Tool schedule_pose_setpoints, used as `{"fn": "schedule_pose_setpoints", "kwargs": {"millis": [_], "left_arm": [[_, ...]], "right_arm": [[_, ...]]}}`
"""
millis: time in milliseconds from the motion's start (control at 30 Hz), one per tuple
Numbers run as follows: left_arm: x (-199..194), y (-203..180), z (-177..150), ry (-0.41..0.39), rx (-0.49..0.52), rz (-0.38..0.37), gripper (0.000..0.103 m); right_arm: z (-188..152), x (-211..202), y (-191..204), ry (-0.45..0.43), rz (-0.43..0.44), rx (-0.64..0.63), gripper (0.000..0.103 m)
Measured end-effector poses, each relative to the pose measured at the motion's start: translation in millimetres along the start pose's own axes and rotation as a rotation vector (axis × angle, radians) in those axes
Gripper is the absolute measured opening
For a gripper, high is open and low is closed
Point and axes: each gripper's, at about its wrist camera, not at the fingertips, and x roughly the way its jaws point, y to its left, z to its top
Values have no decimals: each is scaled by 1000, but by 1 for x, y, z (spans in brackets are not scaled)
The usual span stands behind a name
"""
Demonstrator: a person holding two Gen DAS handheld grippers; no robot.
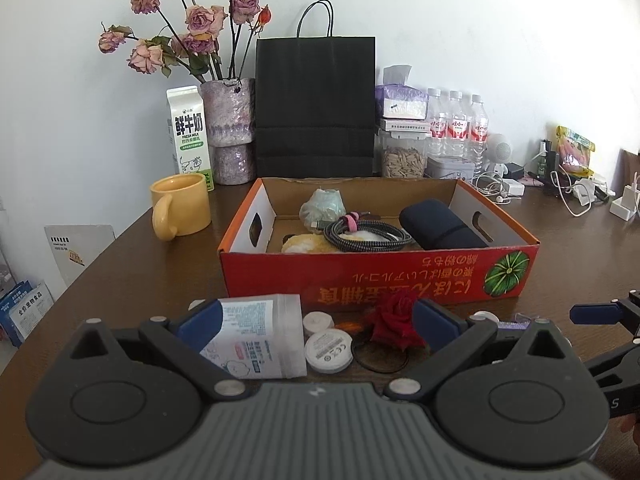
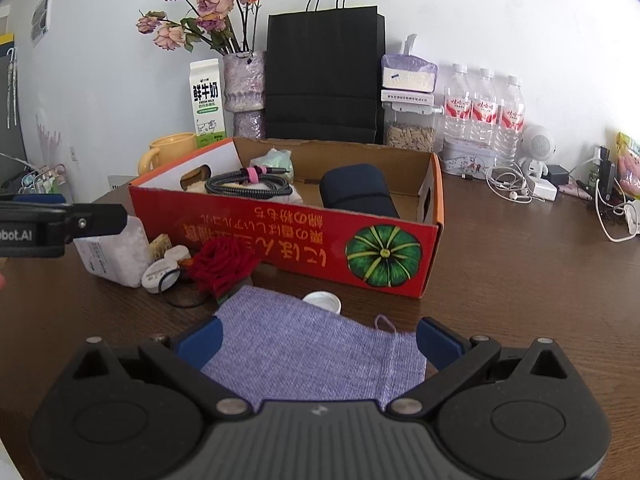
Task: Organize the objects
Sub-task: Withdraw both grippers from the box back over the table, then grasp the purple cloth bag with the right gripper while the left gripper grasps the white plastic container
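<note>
Both tongs, left (image 1: 316, 326) and right (image 2: 318, 340), stood released. The right tongs straddled the purple cloth (image 2: 316, 356). Closing low risked bunching it against the tabletop (image 2: 520, 280).

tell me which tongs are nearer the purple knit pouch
Right. The right tongs sit open directly over the purple knit pouch; the left tongs are off to its left, by the red rose.

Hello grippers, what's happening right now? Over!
Left gripper open, over the plastic bottle and red rose. Right gripper open, above the purple cloth. Red box just ahead, nothing blocking.
</note>
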Motion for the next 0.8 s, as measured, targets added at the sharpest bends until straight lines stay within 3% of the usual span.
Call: {"fn": "schedule_pose_setpoints", "kwargs": {"millis": [300, 633, 800], "left_arm": [[-1, 10, -20, 35, -33, 4, 103], [2, 16, -27, 48, -55, 8, 103], [6, 16, -29, 55, -59, 9, 103]], "right_arm": [[-11, 18, -3, 50, 38, 26, 103], [-13, 24, -6, 45, 63, 44, 103], [-14, 19, -7, 18, 76, 49, 79]]}}
